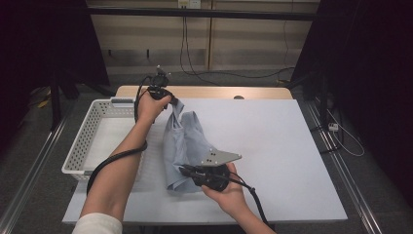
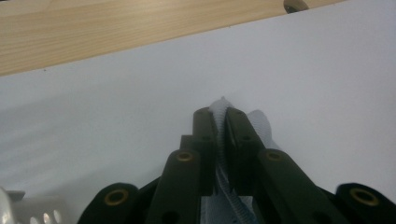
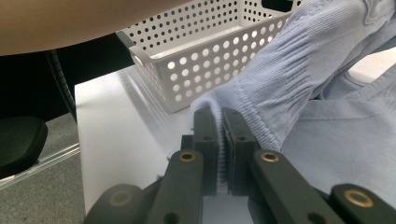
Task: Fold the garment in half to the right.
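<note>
1. The person is holding a pale blue garment (image 1: 182,146) over the white table (image 1: 272,146), one gripper at each end.
2. The left gripper (image 1: 171,101) is pinching the garment's far end near the table's back edge; in the left gripper view its jaws are sitting almost together with a ribbed edge of cloth (image 2: 222,140) pressed between them.
3. The right gripper (image 1: 187,170) is clamping the near end; in the right gripper view its jaws are closing tight on the ribbed hem (image 3: 223,140).
4. Between the grippers the garment is hanging in loose folds, its lower part resting on the table.
5. A white perforated basket (image 1: 87,141) is standing at the table's left side, just beside the garment, with the left forearm (image 1: 119,165) passing over its near right corner.
</note>
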### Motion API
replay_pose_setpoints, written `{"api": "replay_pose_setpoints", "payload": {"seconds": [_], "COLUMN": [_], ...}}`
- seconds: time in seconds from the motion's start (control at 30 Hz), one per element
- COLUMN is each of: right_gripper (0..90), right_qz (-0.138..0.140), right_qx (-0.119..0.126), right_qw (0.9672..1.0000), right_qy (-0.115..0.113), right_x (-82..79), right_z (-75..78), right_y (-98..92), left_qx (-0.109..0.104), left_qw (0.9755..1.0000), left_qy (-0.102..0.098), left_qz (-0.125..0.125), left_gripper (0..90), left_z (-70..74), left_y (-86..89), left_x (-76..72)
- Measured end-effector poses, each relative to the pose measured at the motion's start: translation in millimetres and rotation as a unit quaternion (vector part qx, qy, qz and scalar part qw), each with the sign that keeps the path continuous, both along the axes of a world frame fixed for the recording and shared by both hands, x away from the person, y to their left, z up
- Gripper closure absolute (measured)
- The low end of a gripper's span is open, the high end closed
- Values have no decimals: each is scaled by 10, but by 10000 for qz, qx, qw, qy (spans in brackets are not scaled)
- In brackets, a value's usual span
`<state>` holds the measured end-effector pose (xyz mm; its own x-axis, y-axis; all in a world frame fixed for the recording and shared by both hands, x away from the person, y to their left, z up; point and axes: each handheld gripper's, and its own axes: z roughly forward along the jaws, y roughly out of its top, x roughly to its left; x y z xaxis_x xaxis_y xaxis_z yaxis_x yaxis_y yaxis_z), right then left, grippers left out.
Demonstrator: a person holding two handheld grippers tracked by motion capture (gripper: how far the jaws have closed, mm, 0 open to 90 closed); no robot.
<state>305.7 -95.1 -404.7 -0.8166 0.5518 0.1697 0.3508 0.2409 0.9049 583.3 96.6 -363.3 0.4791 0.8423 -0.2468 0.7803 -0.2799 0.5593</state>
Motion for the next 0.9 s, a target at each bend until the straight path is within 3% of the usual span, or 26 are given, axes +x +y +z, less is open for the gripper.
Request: {"api": "replay_pose_setpoints", "payload": {"seconds": [0.83, 0.9], "right_gripper": [863, 864], "right_qz": [-175, -174], "right_qx": [-63, -76], "right_qw": [9998, 9998], "right_qy": [4, 7], "right_x": [-46, -47], "right_z": [-7, -19], "right_y": [-139, -151], "left_qx": [-16, 13], "left_qw": [10000, 10000], "left_qy": [16, -49], "left_qz": [-14, 1], "left_gripper": [820, 801], "left_z": [-43, -60], "left_y": [-137, -154], "left_x": [13, 14]}}
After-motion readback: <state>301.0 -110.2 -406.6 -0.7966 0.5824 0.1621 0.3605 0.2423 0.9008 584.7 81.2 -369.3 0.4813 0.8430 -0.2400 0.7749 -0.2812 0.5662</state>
